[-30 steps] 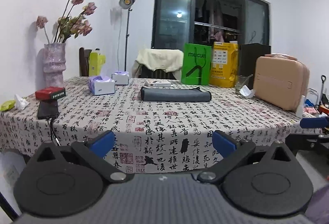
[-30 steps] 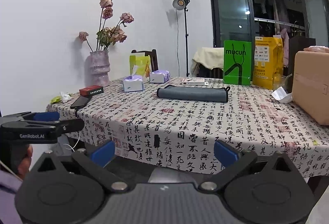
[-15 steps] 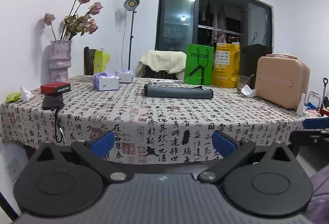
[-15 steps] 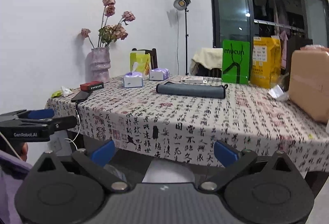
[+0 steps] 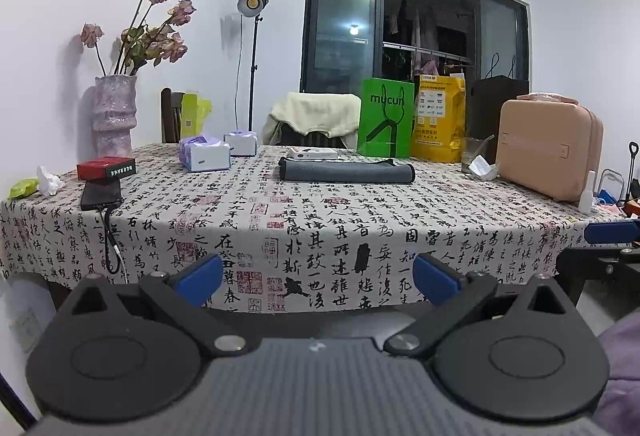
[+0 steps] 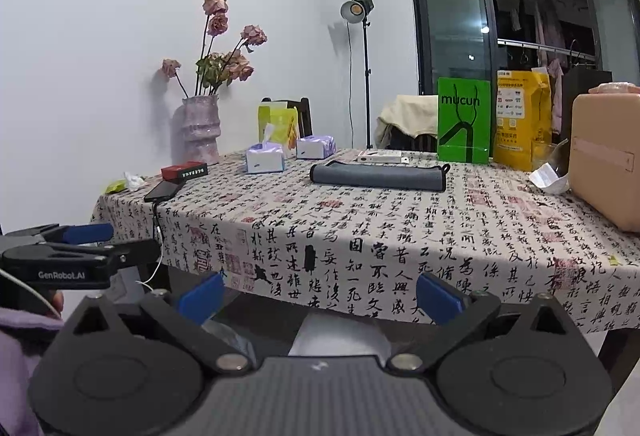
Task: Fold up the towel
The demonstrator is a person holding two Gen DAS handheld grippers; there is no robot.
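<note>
A grey towel (image 5: 346, 171) lies folded in a long flat strip on the far middle of the table (image 5: 320, 220); it also shows in the right wrist view (image 6: 378, 175). My left gripper (image 5: 318, 278) is open and empty, held off the table's near edge, well short of the towel. My right gripper (image 6: 318, 294) is open and empty, also off the near edge and slightly below it. The left gripper shows from the side at the left of the right wrist view (image 6: 80, 248).
On the cloth stand a vase (image 5: 114, 115) of dried roses, a red box (image 5: 106, 167), a phone (image 5: 100, 193) with a cable, two tissue boxes (image 5: 204, 155), a green bag (image 5: 386, 123), a yellow bag (image 5: 438, 123) and a peach case (image 5: 550, 151).
Both grippers have dropped a little and drawn back from the table, so its near edge sits higher in view. Both stay open. The towel has not moved.
</note>
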